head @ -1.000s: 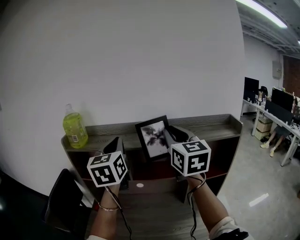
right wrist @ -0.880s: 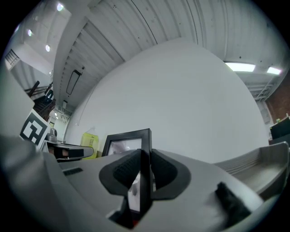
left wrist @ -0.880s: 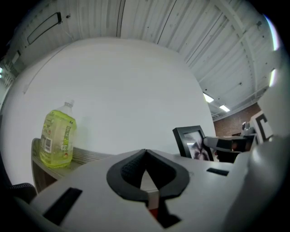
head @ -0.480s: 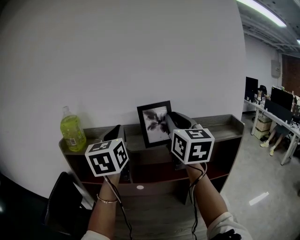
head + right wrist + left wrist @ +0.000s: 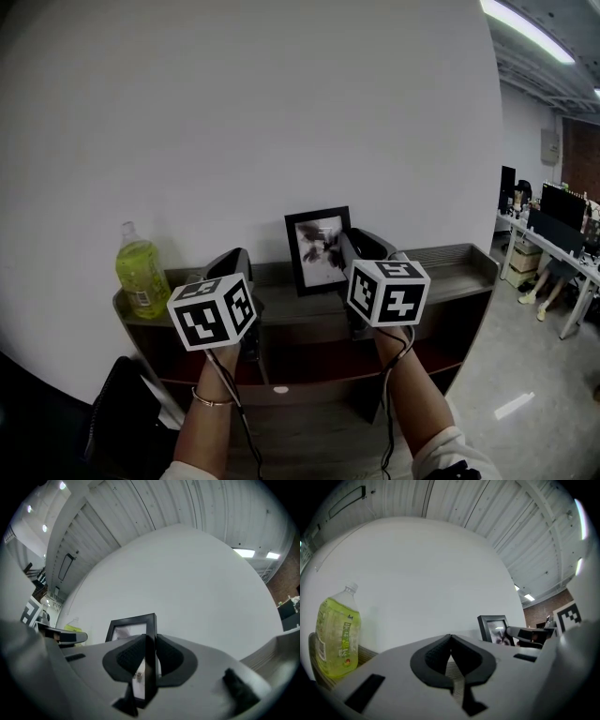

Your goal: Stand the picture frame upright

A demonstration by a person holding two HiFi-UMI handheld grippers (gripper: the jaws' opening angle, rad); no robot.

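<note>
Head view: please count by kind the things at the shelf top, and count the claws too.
green bottle: 1
picture frame: 1
claws: 2 (left claw shut, empty; right claw shut on the picture frame)
Total: 4

We see a low shelf (image 5: 441, 272) with a grey wooden top and a raised rim, set against a white wall (image 5: 281, 112). On its left end stands a bottle (image 5: 141, 267) of yellow-green drink. Near the middle a black picture frame (image 5: 317, 251) stands upright, close to the wall.
</note>
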